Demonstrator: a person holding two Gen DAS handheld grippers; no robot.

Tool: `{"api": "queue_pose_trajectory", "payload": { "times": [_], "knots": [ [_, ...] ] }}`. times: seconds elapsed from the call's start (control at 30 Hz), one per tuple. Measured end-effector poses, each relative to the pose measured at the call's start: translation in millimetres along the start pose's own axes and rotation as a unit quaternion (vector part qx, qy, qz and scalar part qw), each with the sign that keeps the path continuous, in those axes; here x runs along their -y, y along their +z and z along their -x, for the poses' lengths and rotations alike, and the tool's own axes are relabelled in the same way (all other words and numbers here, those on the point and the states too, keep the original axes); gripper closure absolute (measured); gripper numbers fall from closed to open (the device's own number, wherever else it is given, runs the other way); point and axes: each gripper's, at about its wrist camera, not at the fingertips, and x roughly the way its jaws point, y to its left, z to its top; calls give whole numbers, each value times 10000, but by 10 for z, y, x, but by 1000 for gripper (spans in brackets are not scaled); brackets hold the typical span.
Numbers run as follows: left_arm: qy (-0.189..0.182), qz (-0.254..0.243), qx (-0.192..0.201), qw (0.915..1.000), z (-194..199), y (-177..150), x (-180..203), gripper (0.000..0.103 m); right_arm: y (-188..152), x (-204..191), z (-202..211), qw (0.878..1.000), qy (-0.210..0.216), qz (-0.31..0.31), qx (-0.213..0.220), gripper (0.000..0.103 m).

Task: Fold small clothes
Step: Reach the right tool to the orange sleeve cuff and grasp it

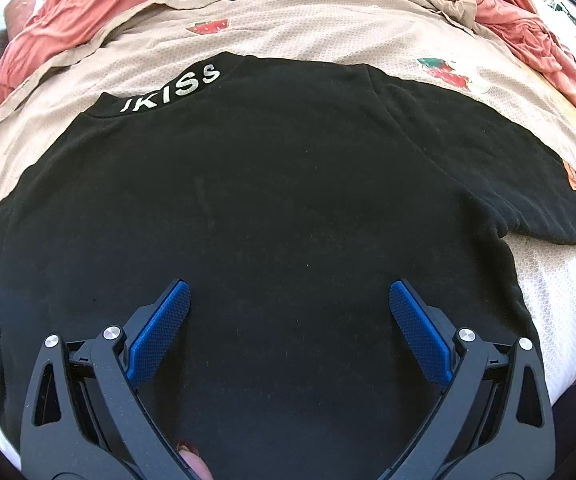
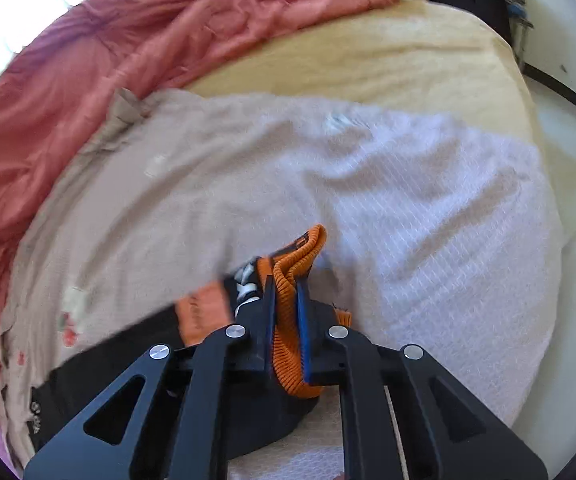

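A: What are the grippers doing?

B: The left gripper [image 1: 289, 292] is spread wide above the black shirt [image 1: 268, 200], blue pads [image 1: 417, 330] far apart with nothing between them. The right gripper [image 2: 286, 280] is pressed together on the shirt's orange ribbed cuff [image 2: 293, 264], which bunches up between its fingers.

A: And where's the shirt?

B: Spread flat on a beige strawberry-print cover [image 1: 307, 24], neck toward the far side. White lettering [image 1: 172, 90] runs along the collar. The right sleeve [image 1: 527, 184] reaches out to the right, its orange end at the picture's edge.

A: Anything beyond that?

B: A rumpled coral blanket [image 2: 88, 72] lies along the far side of the bed, and a yellow sheet [image 2: 387, 60] shows far right.
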Motion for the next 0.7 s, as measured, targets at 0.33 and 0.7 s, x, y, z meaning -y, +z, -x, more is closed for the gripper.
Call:
{"api": "queue_pose_trajectory", "payload": {
  "times": [0.33, 0.7],
  "knots": [
    [-73, 513, 65, 9986, 181, -15, -293, 9, -123, -785, 192, 9834, 1519, 995, -32, 94],
    [-44, 1159, 168, 9931, 339, -79, -738, 9, -807, -1870, 379, 9270, 2820, 2400, -595, 94]
  ]
}}
